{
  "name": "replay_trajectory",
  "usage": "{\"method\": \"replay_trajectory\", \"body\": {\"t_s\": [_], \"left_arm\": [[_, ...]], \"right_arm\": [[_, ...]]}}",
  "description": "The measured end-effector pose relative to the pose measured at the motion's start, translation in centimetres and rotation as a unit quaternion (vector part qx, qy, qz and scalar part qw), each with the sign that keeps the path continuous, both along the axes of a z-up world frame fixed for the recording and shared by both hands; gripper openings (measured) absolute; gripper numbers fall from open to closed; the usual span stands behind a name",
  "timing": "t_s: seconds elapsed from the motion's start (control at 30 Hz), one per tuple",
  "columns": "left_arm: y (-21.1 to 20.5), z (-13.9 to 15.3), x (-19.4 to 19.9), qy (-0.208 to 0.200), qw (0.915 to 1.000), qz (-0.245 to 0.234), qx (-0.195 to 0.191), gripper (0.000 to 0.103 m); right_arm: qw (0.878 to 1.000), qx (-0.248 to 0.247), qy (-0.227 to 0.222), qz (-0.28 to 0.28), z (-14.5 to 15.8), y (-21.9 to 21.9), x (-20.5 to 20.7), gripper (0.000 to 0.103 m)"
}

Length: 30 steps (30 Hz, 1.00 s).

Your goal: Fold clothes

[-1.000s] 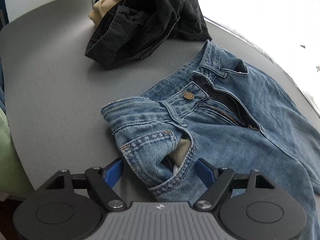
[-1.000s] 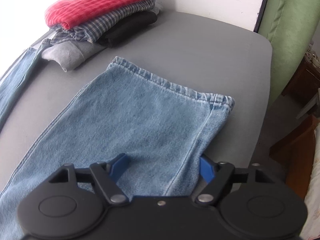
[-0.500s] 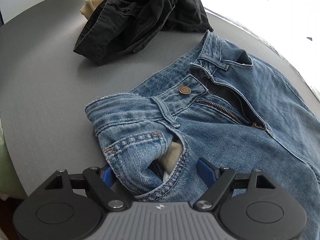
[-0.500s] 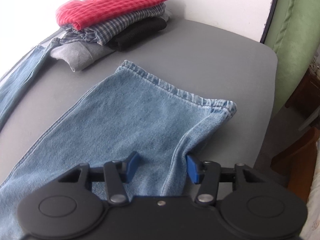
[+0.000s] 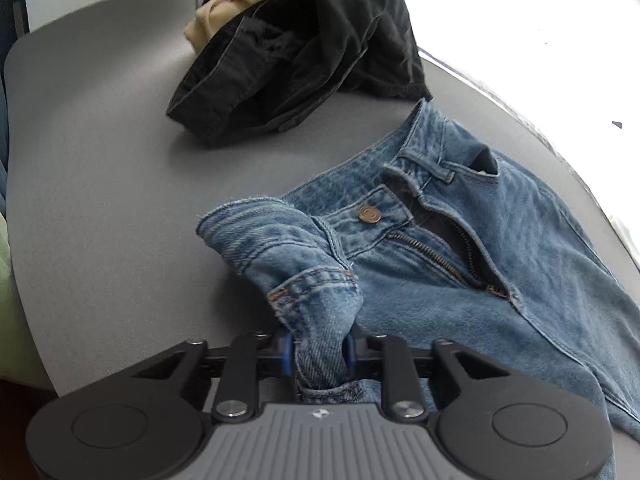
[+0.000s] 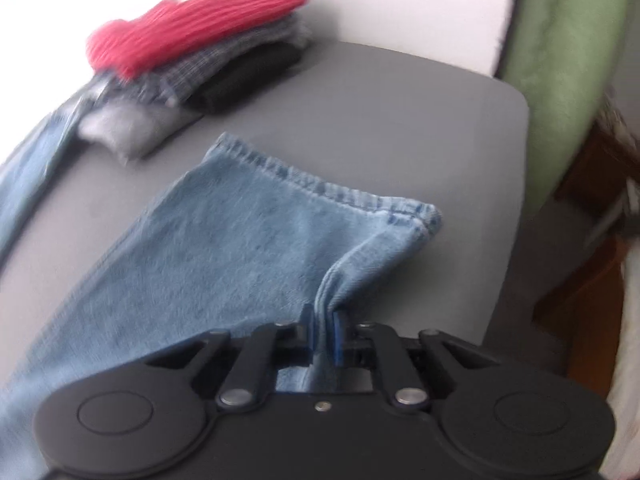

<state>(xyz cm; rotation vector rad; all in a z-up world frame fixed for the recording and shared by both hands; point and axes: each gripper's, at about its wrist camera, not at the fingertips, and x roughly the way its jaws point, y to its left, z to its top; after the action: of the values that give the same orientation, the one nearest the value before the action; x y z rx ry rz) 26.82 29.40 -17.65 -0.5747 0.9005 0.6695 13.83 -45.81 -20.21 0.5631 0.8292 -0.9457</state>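
Both tools have closed since a moment ago: our left tool (image 5: 319, 354) now pinches the pocket corner at the waistband of the blue jeans (image 5: 460, 280), and our right tool (image 6: 323, 330) clamps the side seam near the leg hem (image 6: 320, 188). The jeans lie spread on the grey tabletop (image 5: 100, 160), near the black trousers (image 5: 304, 52) and the folded stack (image 6: 192, 68). With both ends gripped, we judge the lengthwise fold can begin.
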Motion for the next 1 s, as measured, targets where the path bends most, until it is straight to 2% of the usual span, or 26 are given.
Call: {"method": "replay_trajectory", "body": {"t_s": [0.1,0.13,0.2,0.3,0.37,0.5,0.6,0.67,0.73,0.87,0.97,1.0], "left_arm": [[-0.9,2.6,0.1,-0.014,0.9995,-0.003,0.028,0.018],[-1.0,3.5,0.1,-0.017,0.9991,0.001,0.038,0.014],[-1.1,5.5,0.2,-0.010,0.9973,0.014,0.071,0.013],[-0.2,7.3,0.0,-0.024,0.9979,0.024,0.055,0.013],[0.2,7.7,0.3,-0.024,0.9981,0.035,0.044,0.012],[0.8,8.6,0.7,-0.029,0.9970,0.071,0.010,0.012],[1.1,10.0,1.9,-0.038,0.9950,0.092,0.006,0.012],[1.0,10.7,5.3,-0.052,0.9947,0.087,0.019,0.012],[1.0,11.5,8.6,-0.066,0.9939,0.082,0.031,0.012],[1.1,12.3,16.4,-0.088,0.9921,0.071,0.054,0.012],[1.6,9.7,25.4,-0.056,0.9941,0.065,0.067,0.013],[1.7,8.5,28.0,-0.029,0.9953,0.055,0.074,0.017]], "right_arm": [[0.999,0.012,-0.042,-0.016,2.3,-0.2,-1.4,0.005],[0.998,0.013,-0.055,-0.015,3.4,-0.2,-1.8,0.005],[0.997,0.014,-0.079,-0.012,5.6,-0.1,-2.5,0.005],[0.993,0.003,-0.115,-0.008,9.0,0.4,-2.9,0.005],[0.993,-0.013,-0.118,0.001,10.7,0.8,-2.4,0.005],[0.992,-0.018,-0.126,0.010,13.3,0.9,-0.2,0.005],[0.989,-0.012,-0.143,0.019,15.3,0.6,2.7,0.005],[0.986,0.000,-0.164,0.033,16.6,-0.1,6.2,0.005],[0.984,0.004,-0.169,0.054,17.6,-0.5,11.4,0.005],[0.982,-0.012,-0.151,0.115,18.6,-0.1,26.8,0.005],[0.974,-0.027,-0.127,0.183,16.9,1.1,40.0,0.006],[0.970,-0.032,-0.129,0.205,15.6,1.8,44.4,0.016]]}}
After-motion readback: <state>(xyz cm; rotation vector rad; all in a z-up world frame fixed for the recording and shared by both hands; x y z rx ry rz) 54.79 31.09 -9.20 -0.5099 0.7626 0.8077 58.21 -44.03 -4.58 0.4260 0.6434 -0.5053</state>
